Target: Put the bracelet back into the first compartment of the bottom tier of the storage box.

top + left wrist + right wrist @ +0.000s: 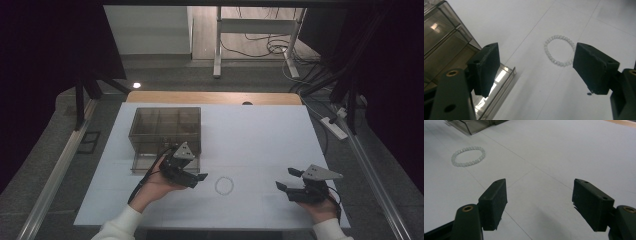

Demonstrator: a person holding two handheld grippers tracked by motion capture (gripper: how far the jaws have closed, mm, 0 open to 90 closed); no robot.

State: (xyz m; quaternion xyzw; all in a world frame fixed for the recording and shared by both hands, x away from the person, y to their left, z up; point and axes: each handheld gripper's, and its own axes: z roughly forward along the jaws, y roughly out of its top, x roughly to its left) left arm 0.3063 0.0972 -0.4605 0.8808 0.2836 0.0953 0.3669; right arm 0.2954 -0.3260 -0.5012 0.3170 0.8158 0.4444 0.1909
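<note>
A pale bead bracelet (224,185) lies flat as an open ring on the white table (260,135), nearer the near edge than the far one and roughly midway between the two hands. Nothing touches it.

The left tool (199,177) is released — its two black jaws stand wide apart with nothing between them, and in the left gripper view the bracelet (559,53) shows through the gap, a little beyond the tips. That aim suggests the left hand is lining up on the beads, jaws spread wide enough to straddle one side of the ring.

Just behind that hand, toward the table's left side, stands a smoky transparent organiser box (166,129) with divided compartments on top and a shallow drawer (150,162) pulled out at its base toward the near edge. The open drawer is probably meant to receive the bracelet — it sits close by.

The right tool (288,179) is also released, jaws apart and empty, held low by the near right corner, well apart from the bracelet (468,156). It looks parked out of the way, leaving the approach clear.
</note>
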